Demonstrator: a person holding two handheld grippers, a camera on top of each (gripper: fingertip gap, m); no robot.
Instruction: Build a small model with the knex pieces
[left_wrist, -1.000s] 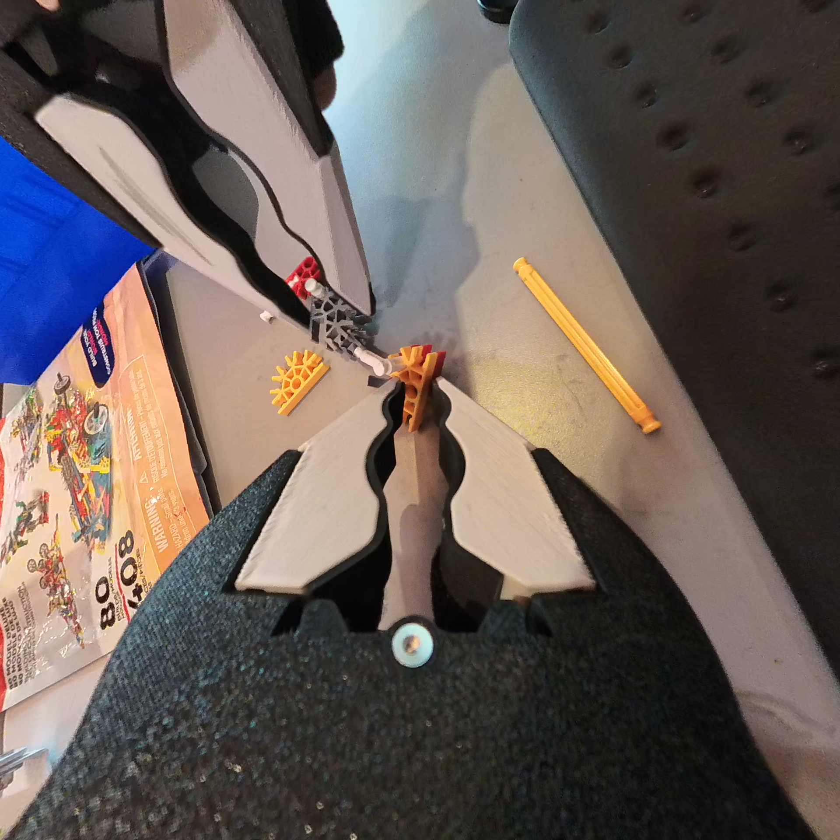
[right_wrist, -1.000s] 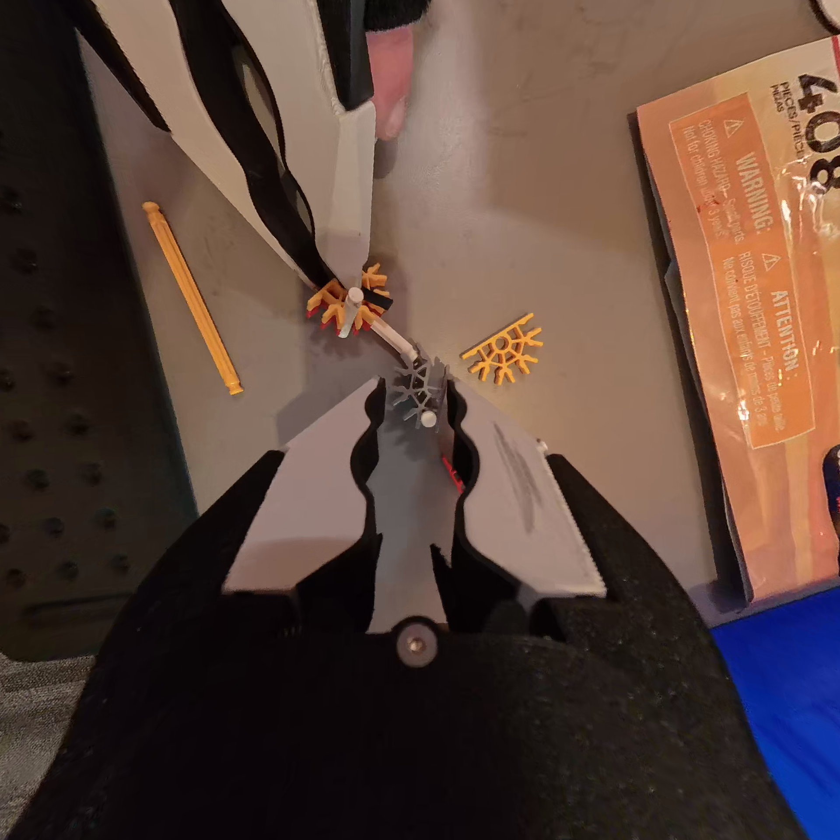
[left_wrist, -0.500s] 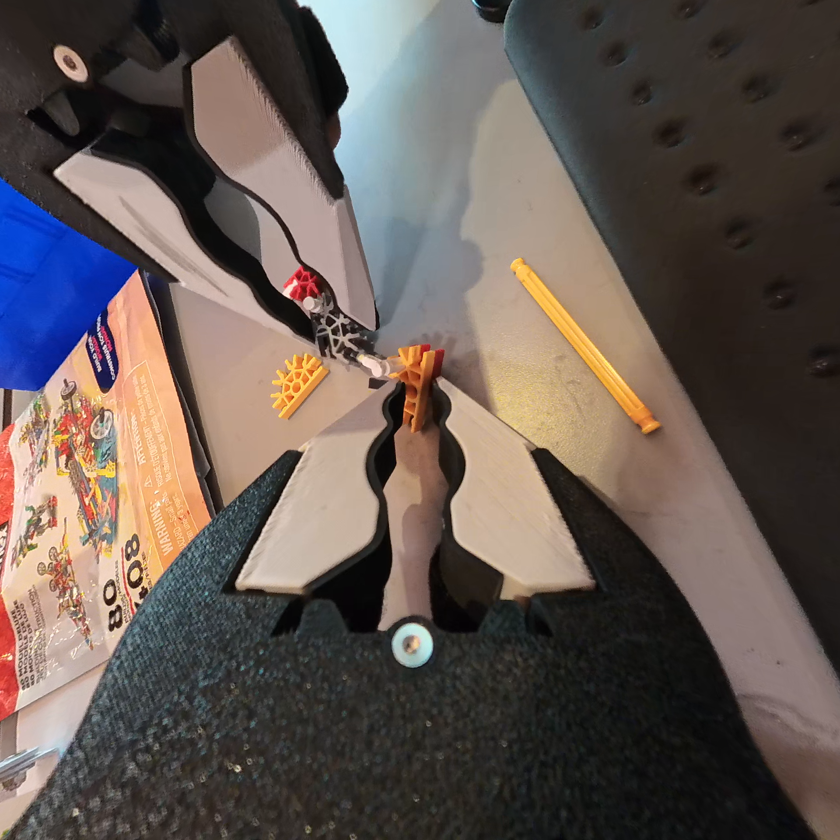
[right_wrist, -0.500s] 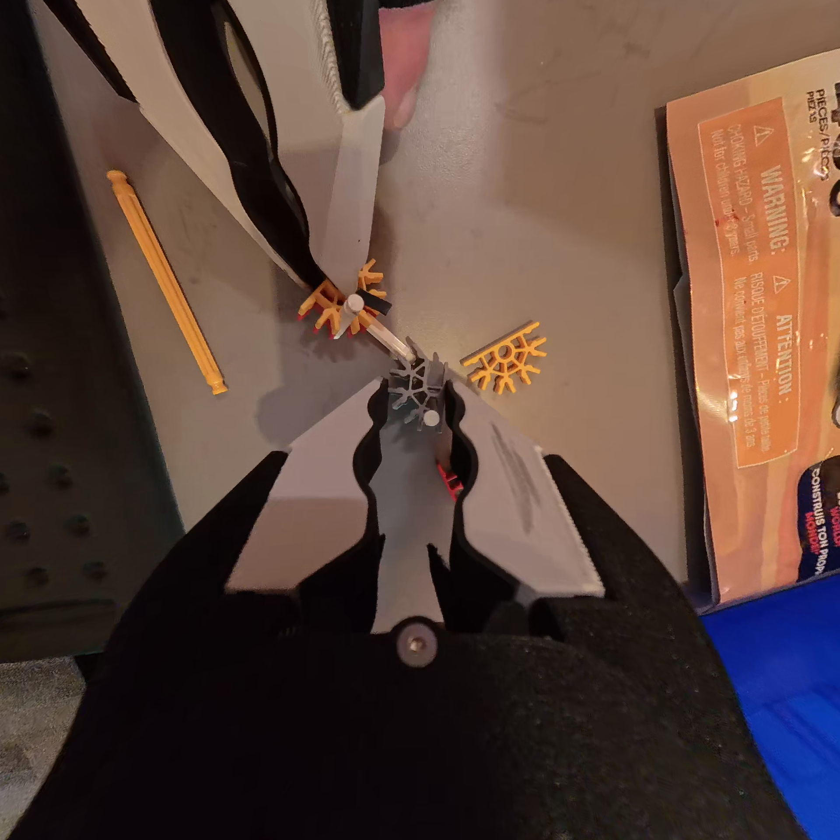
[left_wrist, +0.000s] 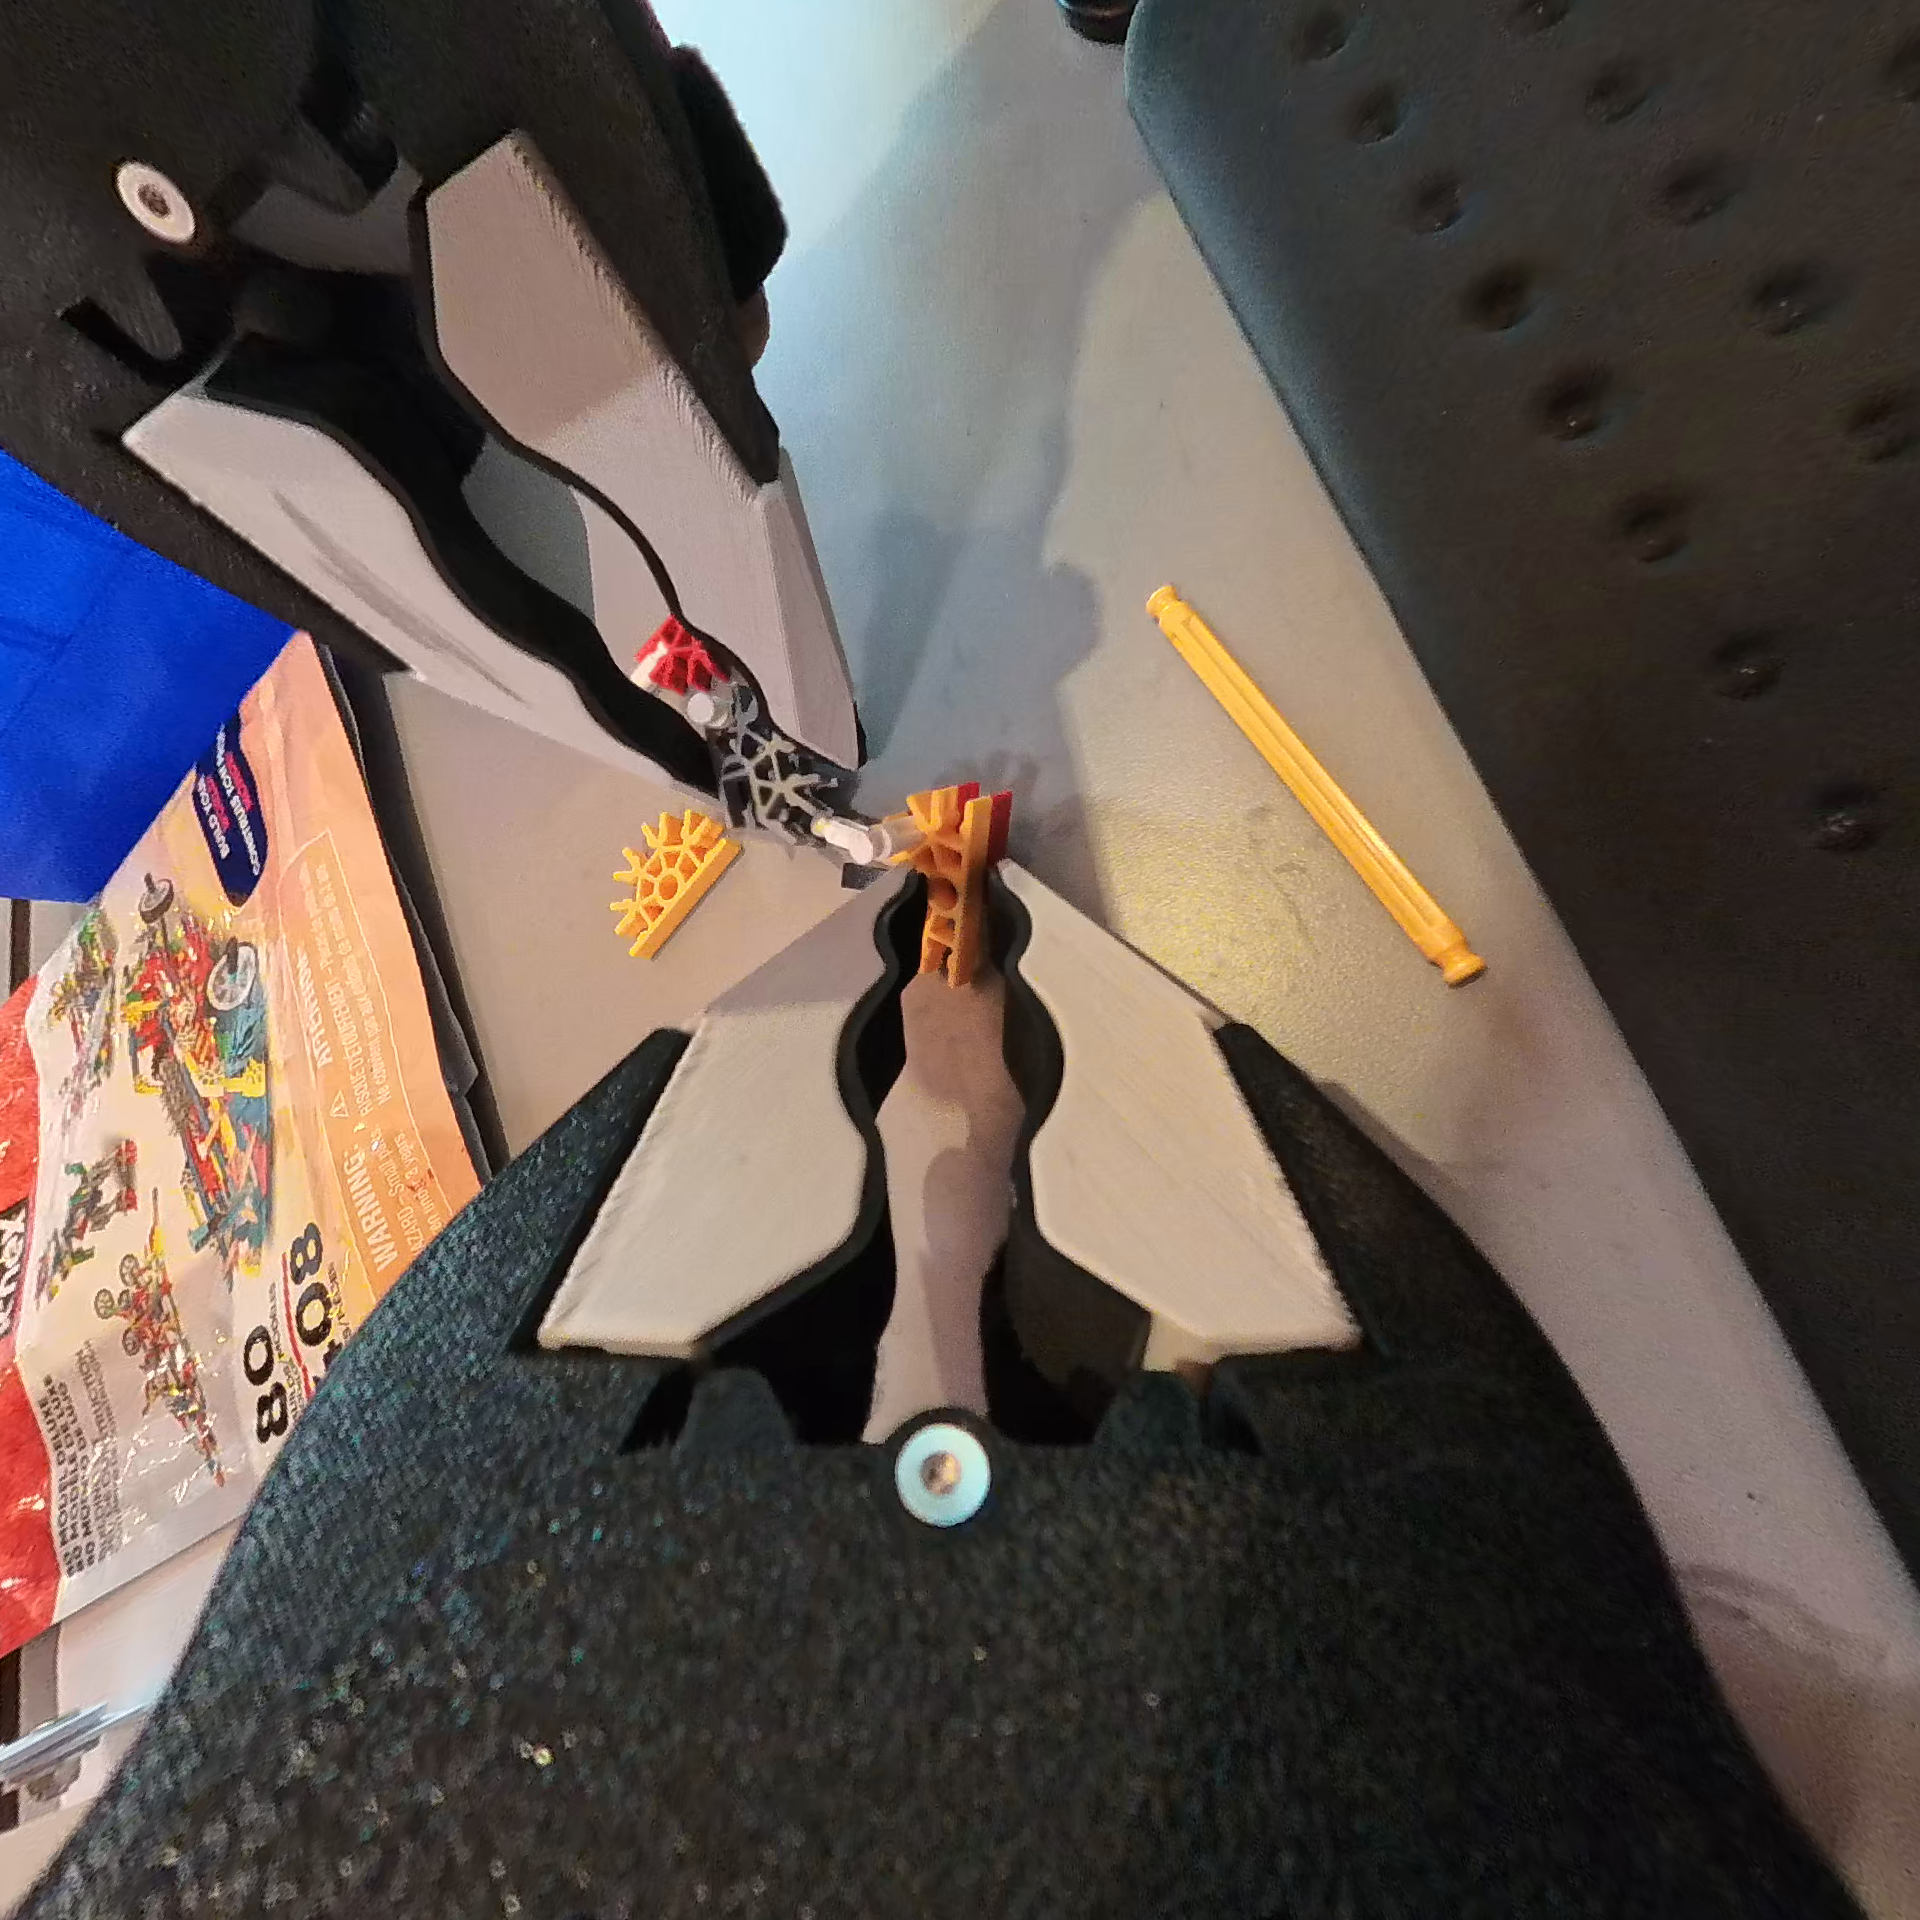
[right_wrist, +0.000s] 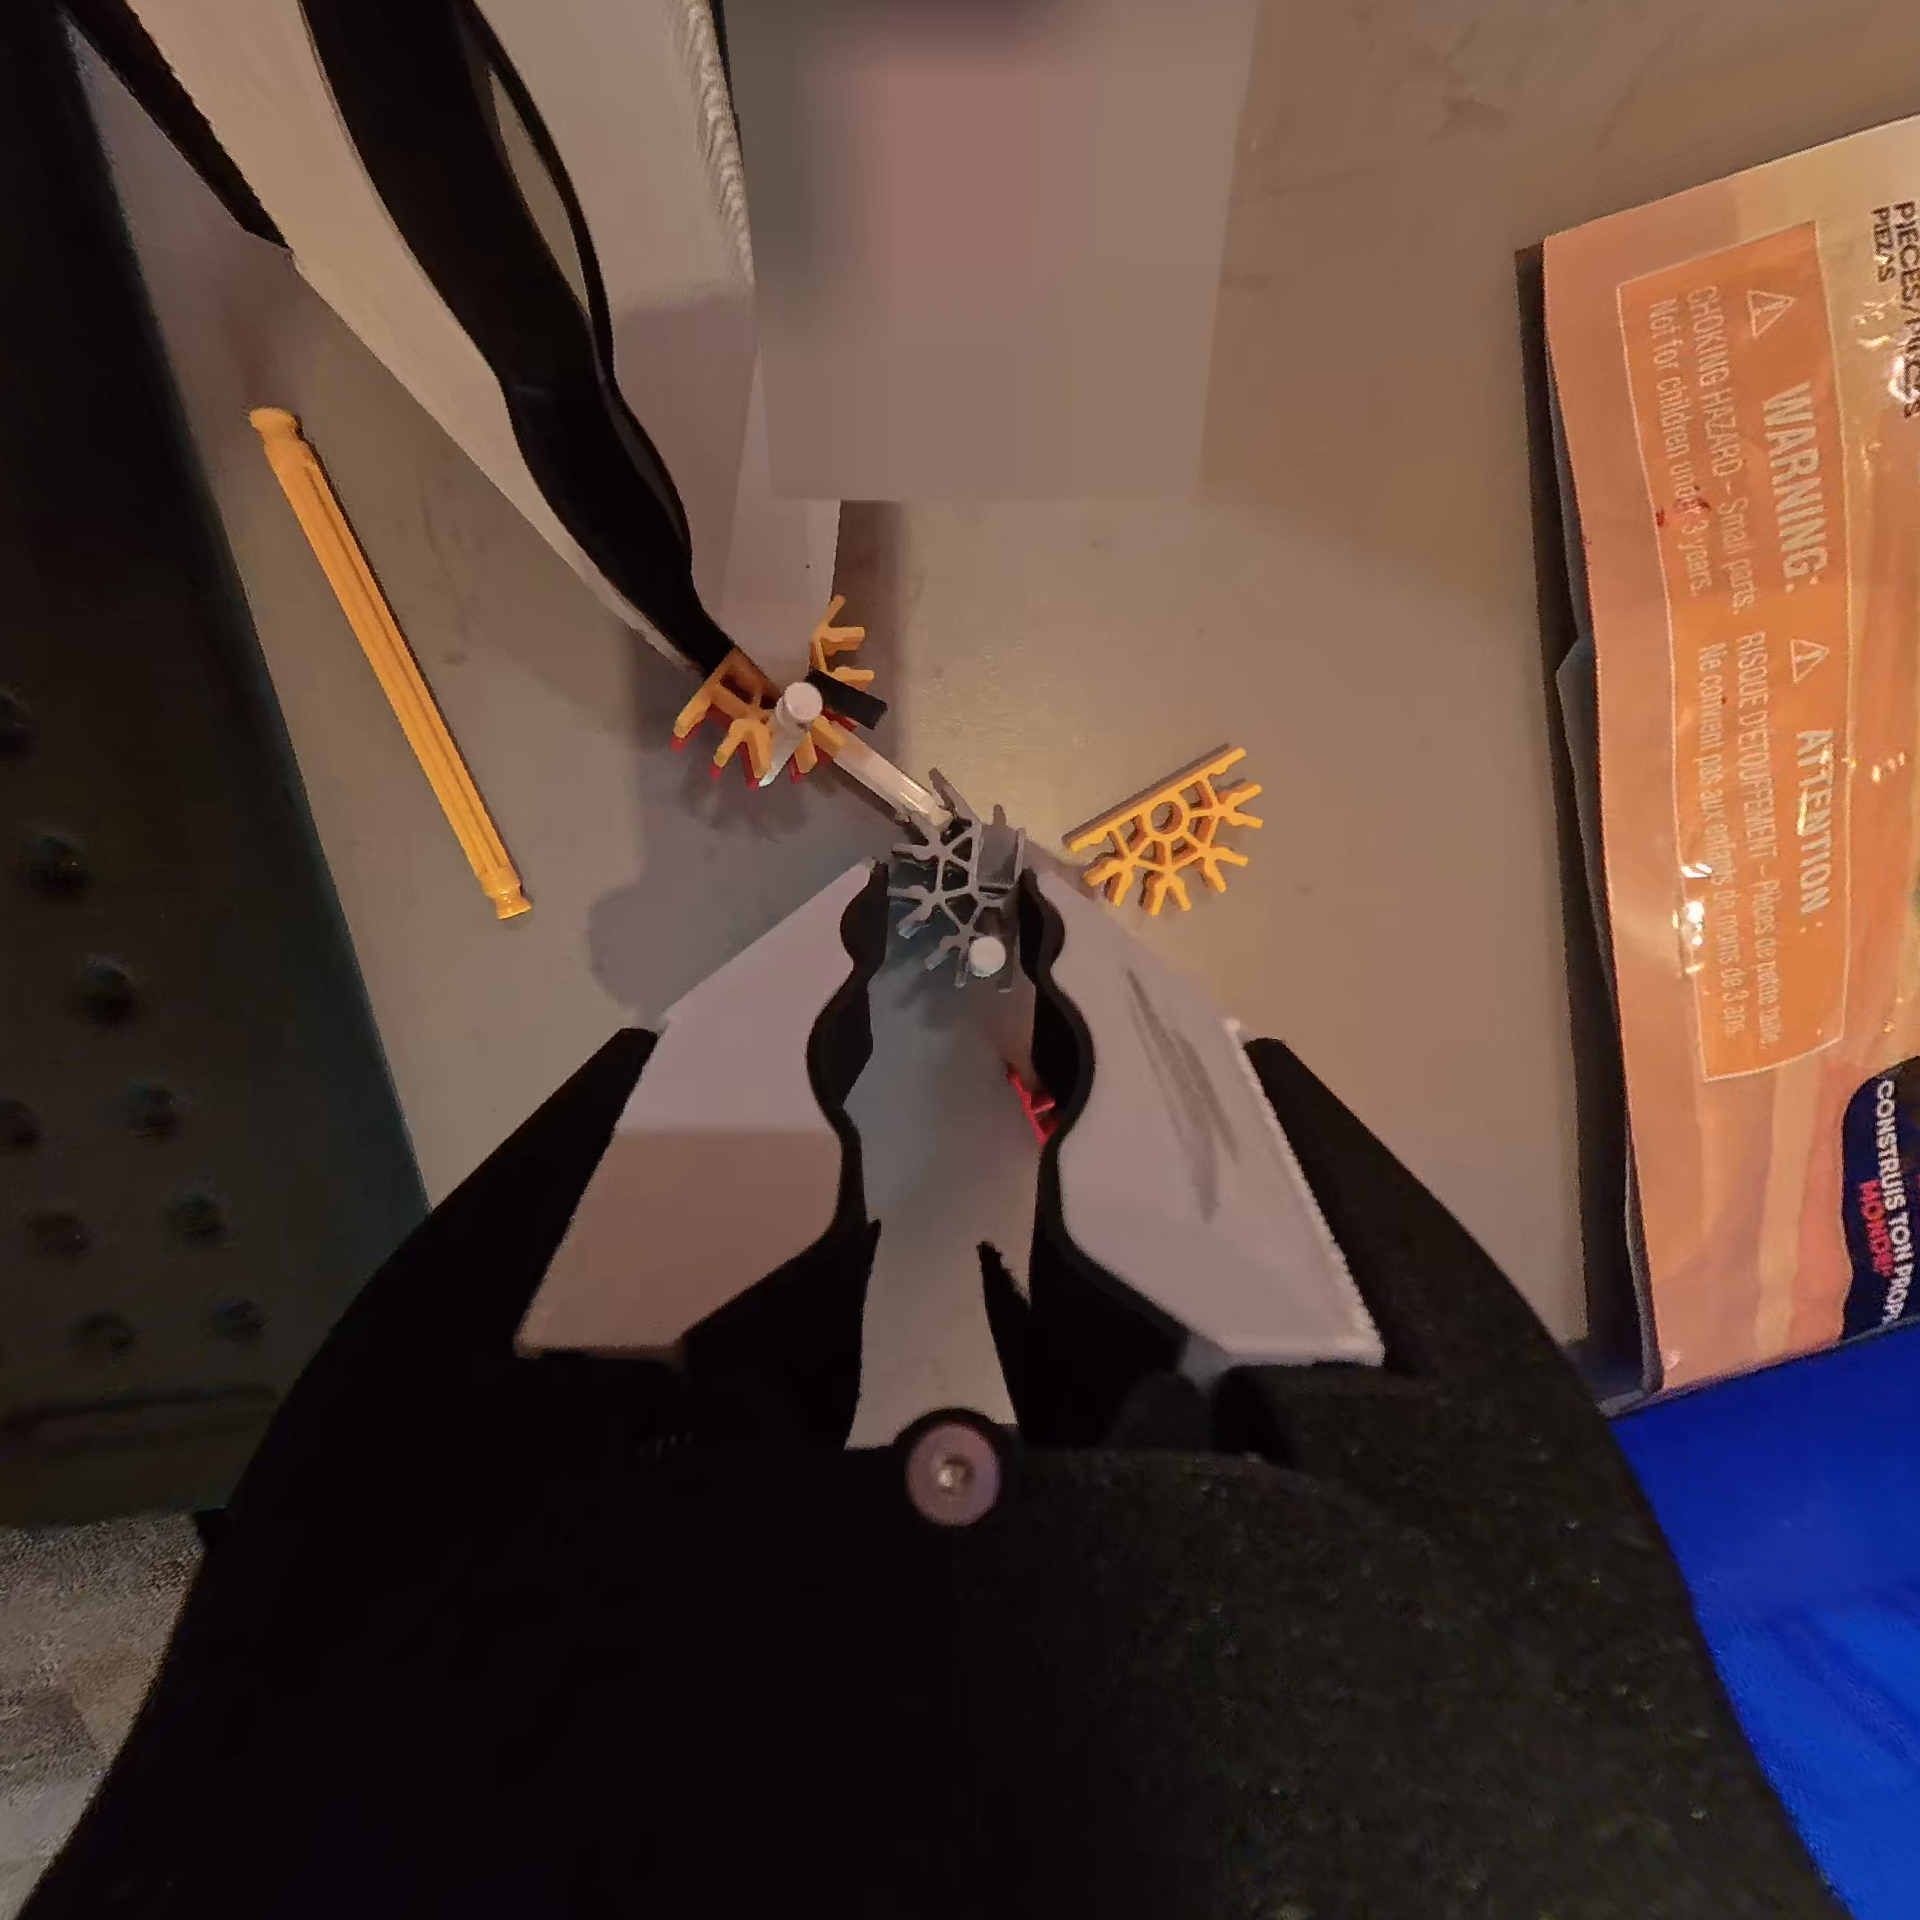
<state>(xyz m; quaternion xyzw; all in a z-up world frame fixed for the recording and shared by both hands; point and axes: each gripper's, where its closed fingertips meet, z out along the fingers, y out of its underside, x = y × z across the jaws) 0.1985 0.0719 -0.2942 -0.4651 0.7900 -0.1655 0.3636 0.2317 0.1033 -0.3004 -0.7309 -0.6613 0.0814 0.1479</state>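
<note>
From my remote station I see a grey tabletop (left_wrist: 1195, 727), cool daylight brightening its far end. A dark dimpled mat (left_wrist: 1610, 416) borders one side; a blue surface (right_wrist: 1787, 1610) lies at the opposite edge. Warmer, dimmer light tints the right wrist view.

At the centre of my left wrist view, my left gripper (left_wrist: 951, 914) is clamped on an orange connector piece (left_wrist: 948, 883) with a red connector (left_wrist: 1000, 821) stacked behind it, both held on edge. A short white rod (left_wrist: 857, 834) runs from it up and left to a grey snowflake-shaped connector (left_wrist: 774, 784), pinched by my right gripper (right_wrist: 951, 904) (it reaches in from the upper left here). A red piece (left_wrist: 675, 655) sits deeper between that gripper's fingers. Left of centre, a loose yellow half-round connector (left_wrist: 670, 883) lies flat on the grey table (left_wrist: 1195, 831). A long yellow rod (left_wrist: 1314, 779) lies diagonally at right, well apart.
</note>
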